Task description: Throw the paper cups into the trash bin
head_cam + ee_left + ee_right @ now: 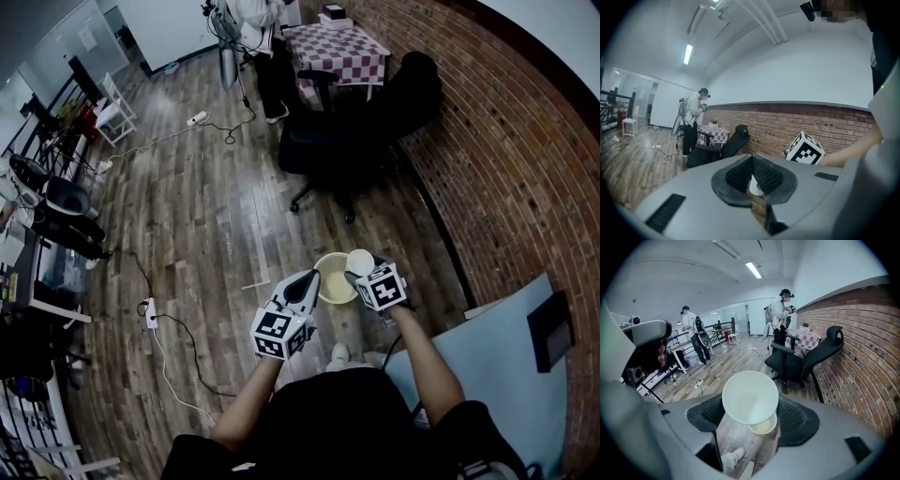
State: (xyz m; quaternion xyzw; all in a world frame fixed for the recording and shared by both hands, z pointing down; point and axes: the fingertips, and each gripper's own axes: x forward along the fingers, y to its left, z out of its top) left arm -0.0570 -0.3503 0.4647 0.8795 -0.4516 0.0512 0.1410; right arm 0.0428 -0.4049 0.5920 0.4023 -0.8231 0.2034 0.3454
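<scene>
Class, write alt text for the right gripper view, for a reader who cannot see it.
A white paper cup, open mouth toward the camera, is gripped between two grey jaws, with a pale trash bin on the wood floor below it. Behind stand a black office chair and a brick wall.

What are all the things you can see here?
paper cup: one, white, in the right tongs, over the trash bin
trash bin: one, pale yellow, on the wood floor
office chair: one, black, by the brick wall
table: one, checked cloth, far end
power strips: two, white, on the wood floor
other people: two, pale tops, standing far off
left tongs: one, grey, shut, empty, beside the trash bin
right tongs: one, grey, shut on the paper cup
</scene>
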